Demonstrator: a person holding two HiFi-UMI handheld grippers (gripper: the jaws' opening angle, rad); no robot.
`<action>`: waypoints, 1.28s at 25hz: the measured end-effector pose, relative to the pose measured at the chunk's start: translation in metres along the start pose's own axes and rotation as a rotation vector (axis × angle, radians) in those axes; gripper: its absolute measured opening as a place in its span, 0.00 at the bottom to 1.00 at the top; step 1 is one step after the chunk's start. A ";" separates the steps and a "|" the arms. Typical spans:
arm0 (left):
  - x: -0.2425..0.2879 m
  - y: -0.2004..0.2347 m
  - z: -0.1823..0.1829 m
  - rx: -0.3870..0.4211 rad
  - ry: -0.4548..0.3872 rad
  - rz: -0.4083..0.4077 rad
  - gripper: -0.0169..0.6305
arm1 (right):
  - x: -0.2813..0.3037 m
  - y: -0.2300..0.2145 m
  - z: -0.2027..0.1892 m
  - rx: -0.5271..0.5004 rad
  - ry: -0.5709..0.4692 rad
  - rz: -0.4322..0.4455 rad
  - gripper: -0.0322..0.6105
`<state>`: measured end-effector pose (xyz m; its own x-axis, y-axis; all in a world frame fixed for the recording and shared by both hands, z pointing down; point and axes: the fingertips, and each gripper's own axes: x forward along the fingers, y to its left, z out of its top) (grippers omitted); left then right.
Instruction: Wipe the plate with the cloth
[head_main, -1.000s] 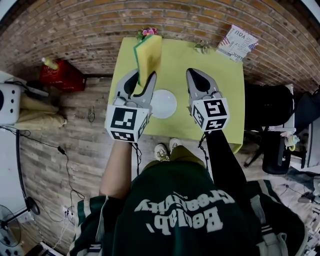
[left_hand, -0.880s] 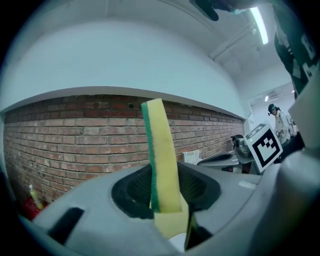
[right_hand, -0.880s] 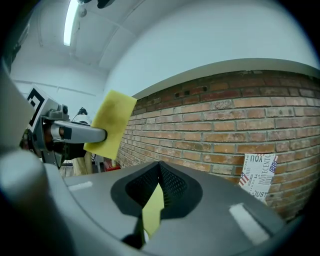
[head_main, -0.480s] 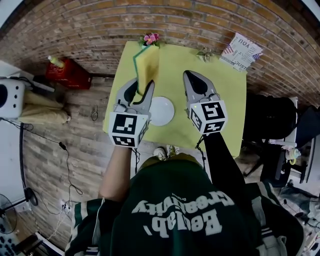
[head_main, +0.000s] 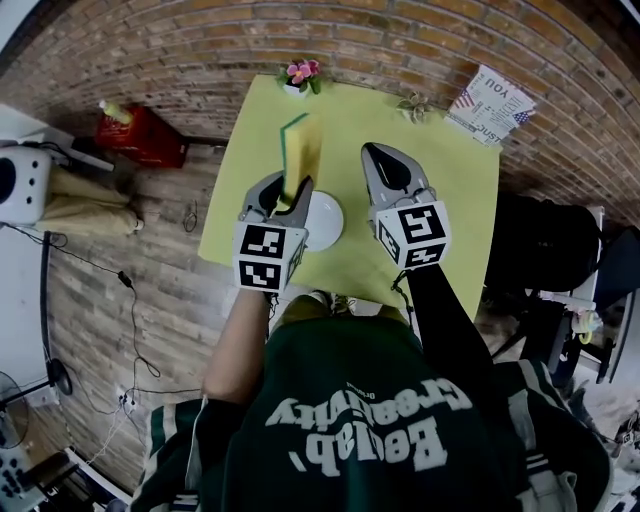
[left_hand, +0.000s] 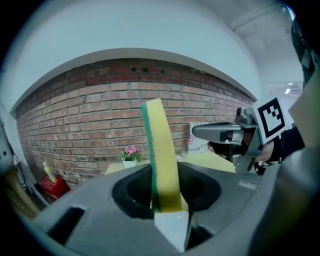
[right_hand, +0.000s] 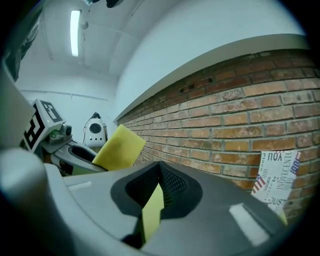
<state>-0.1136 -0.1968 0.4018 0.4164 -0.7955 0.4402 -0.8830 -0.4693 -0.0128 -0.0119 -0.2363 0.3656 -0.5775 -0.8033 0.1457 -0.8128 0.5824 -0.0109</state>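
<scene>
My left gripper (head_main: 291, 188) is shut on a yellow sponge with a green scouring face (head_main: 302, 150), which stands upright out of the jaws (left_hand: 162, 155). A white plate (head_main: 327, 222) lies on the yellow-green table (head_main: 450, 200), just right of that gripper and partly hidden by it. My right gripper (head_main: 376, 153) hovers to the plate's right with its jaws together and nothing in them. From the right gripper view, the sponge (right_hand: 120, 147) shows at the left, and the right gripper (right_hand: 159, 167) points at the brick wall.
A small pot of pink flowers (head_main: 302, 73) and a small plant (head_main: 413, 105) stand at the table's far edge. A printed card (head_main: 492, 100) leans at the far right corner. On the floor to the left are a red box (head_main: 140, 135) and a white appliance (head_main: 20, 190).
My left gripper has moved right with the sponge, close beside the plate, and the sponge now shows more edge-on. The right gripper has kept its place beside the plate.
</scene>
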 end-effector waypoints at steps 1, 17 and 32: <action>0.003 -0.004 -0.005 0.005 0.018 -0.001 0.23 | 0.000 0.001 -0.003 0.002 0.004 0.009 0.07; 0.031 -0.040 -0.101 -0.054 0.327 -0.095 0.23 | 0.003 0.007 -0.032 0.037 0.049 0.066 0.07; 0.051 -0.054 -0.176 -0.095 0.581 -0.178 0.23 | 0.008 -0.009 -0.046 0.047 0.091 0.024 0.07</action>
<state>-0.0831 -0.1444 0.5825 0.3970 -0.3566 0.8457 -0.8371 -0.5185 0.1743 -0.0057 -0.2428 0.4125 -0.5893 -0.7732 0.2344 -0.8027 0.5932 -0.0613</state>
